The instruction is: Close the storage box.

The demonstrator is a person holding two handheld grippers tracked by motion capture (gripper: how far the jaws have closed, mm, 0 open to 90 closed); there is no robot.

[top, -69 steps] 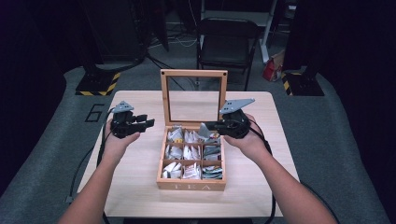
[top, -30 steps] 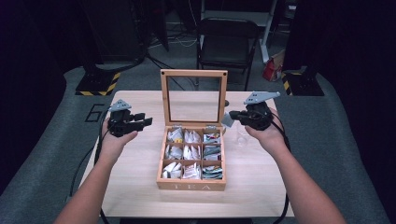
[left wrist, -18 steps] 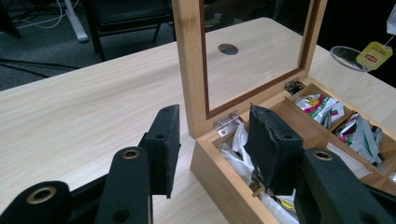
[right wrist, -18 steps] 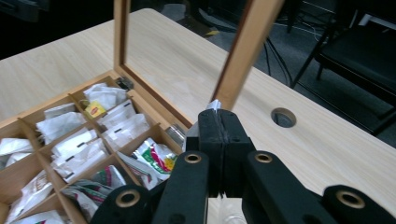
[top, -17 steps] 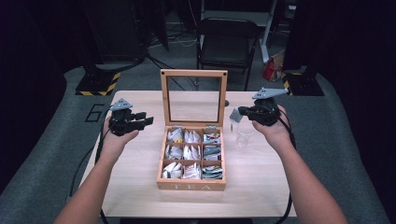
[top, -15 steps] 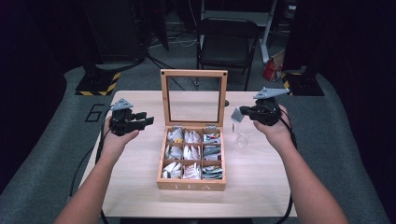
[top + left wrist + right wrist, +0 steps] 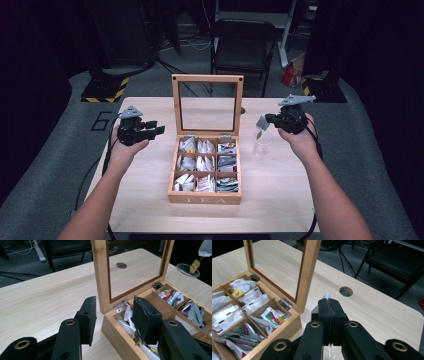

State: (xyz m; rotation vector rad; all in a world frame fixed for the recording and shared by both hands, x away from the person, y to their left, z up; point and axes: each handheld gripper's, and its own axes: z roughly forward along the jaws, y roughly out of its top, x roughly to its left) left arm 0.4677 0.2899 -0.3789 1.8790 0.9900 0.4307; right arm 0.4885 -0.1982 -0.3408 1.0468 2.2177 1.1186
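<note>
The right gripper (image 7: 274, 120) pinches a tea bag (image 7: 262, 121) by its top edge, its fingers (image 7: 329, 315) pressed together on a sliver of the paper. The bag hangs to the right of the tea box (image 7: 206, 167), directly over the clear cup (image 7: 261, 143); its string runs straight down, and the yellow tag (image 7: 259, 135) dangles at the cup's rim. So the bag's long axis is upright and the cup's mouth lies straight below the fingers: I judge the coming move to be a plain descent, with little sideways correction left. The right hand is the nearer one by far, its forearm reaching in from the box's right side, wrist level, fingers pointing back toward the box lid (image 7: 207, 102).

The left gripper (image 7: 150, 131) hovers off the box's left side, well apart from the cup, fingers (image 7: 87, 320) spread and holding nothing, aimed at the box's back-left corner.
</note>
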